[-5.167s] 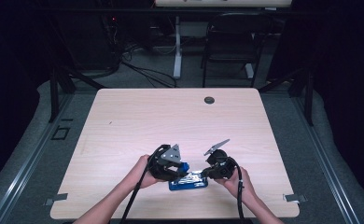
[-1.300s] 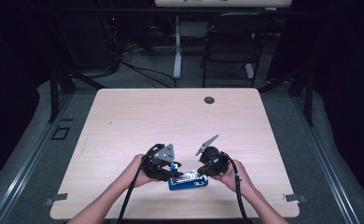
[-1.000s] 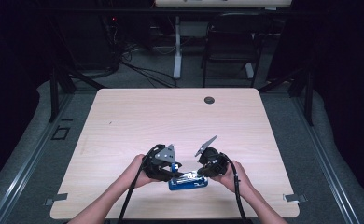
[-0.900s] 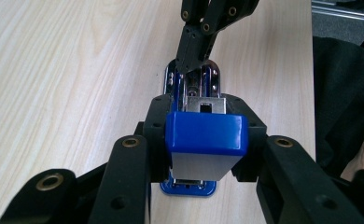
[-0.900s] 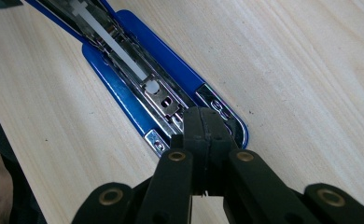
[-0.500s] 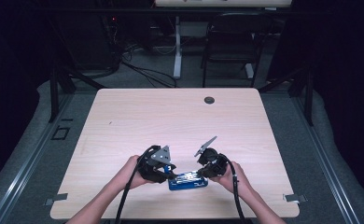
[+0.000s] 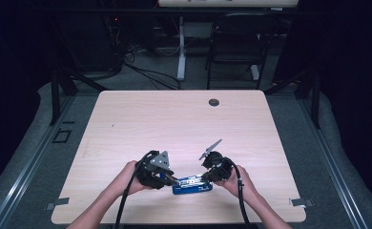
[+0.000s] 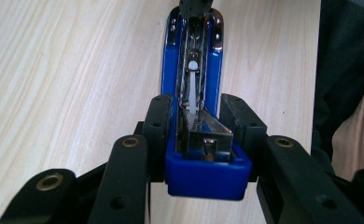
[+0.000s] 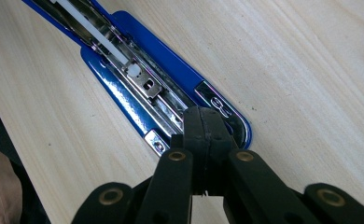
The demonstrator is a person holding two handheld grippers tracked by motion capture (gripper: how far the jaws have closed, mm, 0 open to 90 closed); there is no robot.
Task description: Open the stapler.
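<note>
Blue stapler [image 7: 192, 184]: opened flat, metal magazine exposed, near front edge of wooden tabletop [image 7: 174, 119] | left gripper [image 8: 196, 140]: clamped across stapler's blue end | right gripper [image 9: 202, 133]: jaws pressed together at opposite chrome end, grasp undetermined | grommet [image 7: 214, 102]: near far edge.

No text, label or number can be read anywhere (the stapler [image 8: 192, 79] included).

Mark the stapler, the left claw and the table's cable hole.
stapler [image 8: 192, 79]: left gripper view, open metal channel.
left claw [image 8: 197, 123]: left gripper view, midway between fingertips.
cable hole [image 7: 214, 102]: high view, dark cap.
</note>
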